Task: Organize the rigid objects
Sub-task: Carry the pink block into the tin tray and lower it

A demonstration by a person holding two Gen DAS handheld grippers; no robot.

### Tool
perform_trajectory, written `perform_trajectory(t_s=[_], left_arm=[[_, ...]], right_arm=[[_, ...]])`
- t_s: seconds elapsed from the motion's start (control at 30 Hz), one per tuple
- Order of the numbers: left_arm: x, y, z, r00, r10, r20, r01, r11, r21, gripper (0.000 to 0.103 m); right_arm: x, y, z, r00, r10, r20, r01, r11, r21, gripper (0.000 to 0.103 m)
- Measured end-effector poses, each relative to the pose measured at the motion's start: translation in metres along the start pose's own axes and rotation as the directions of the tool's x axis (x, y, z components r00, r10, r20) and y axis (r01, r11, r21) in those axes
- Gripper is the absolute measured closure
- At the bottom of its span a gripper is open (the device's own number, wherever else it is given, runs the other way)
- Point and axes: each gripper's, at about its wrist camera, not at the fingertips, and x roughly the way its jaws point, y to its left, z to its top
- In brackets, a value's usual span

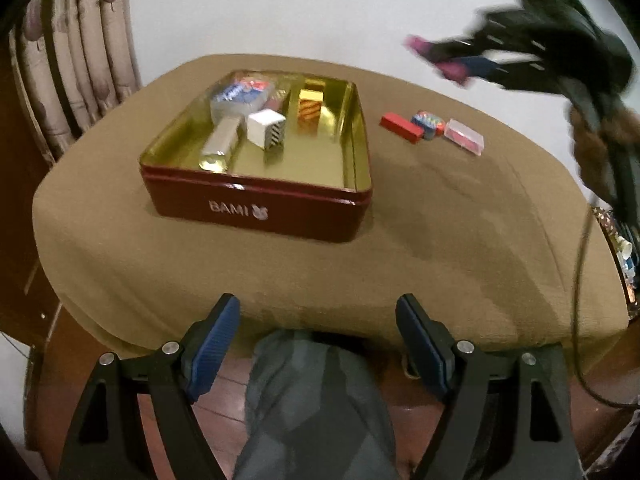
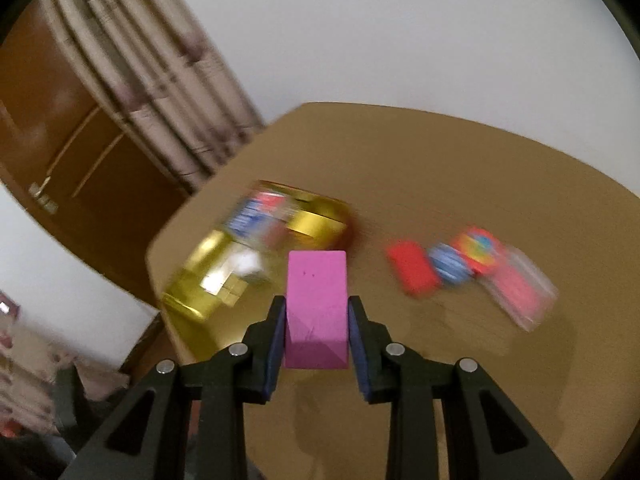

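Observation:
A dark red tin [image 1: 256, 208] with a gold inside stands on the tan tablecloth and holds several small objects, among them a white cube [image 1: 264, 126] and a gold striped box [image 1: 311, 108]. To its right lie a red block [image 1: 400, 126], a multicoloured round piece [image 1: 430, 122] and a clear pink case [image 1: 464, 140]. My right gripper [image 2: 316, 312] is shut on a pink block [image 2: 316, 300], raised above the table; in the left wrist view it is a blur at the upper right, with the pink block [image 1: 420, 46] sticking out. My left gripper [image 1: 318, 312] hangs open at the table's near edge, with nothing between its fingers.
The tin [image 2: 256, 256] and the loose pieces, the red block [image 2: 414, 268] among them, show blurred in the right wrist view. Curtains [image 1: 80, 60] hang at the left. A person's knee in grey cloth [image 1: 316, 400] is below the left gripper. A cable [image 1: 580, 300] hangs at the right.

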Motion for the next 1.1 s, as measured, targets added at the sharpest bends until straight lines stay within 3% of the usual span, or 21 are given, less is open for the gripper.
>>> perform_trajectory(t_s=[0.23,0.53,0.8,1.1], left_arm=[[-0.005,0.013,0.005,0.999,-0.05,-0.016,0.049,0.998,-0.049,0.026],[0.004,0.019,0.003,0.993,-0.093,-0.067,0.087,0.992,-0.092,0.026],[0.012,0.02,0.004,0.993,-0.09,-0.077,0.083,0.993,-0.089,0.025],[0.016,0.019,0.002,0.992,-0.09,-0.093,0.082,0.993,-0.089,0.025]], right_arm=[[0.084,0.053,0.03,0.993,0.022,-0.116,-0.02,1.0,0.021,0.073],[0.158,0.047,0.038,0.968,-0.119,-0.219,0.129,0.991,0.032,0.073],[0.181,0.046,0.039,0.962,-0.138,-0.234,0.148,0.989,0.026,0.073],[0.18,0.042,0.045,0.958,-0.178,-0.226,0.193,0.98,0.049,0.07]])
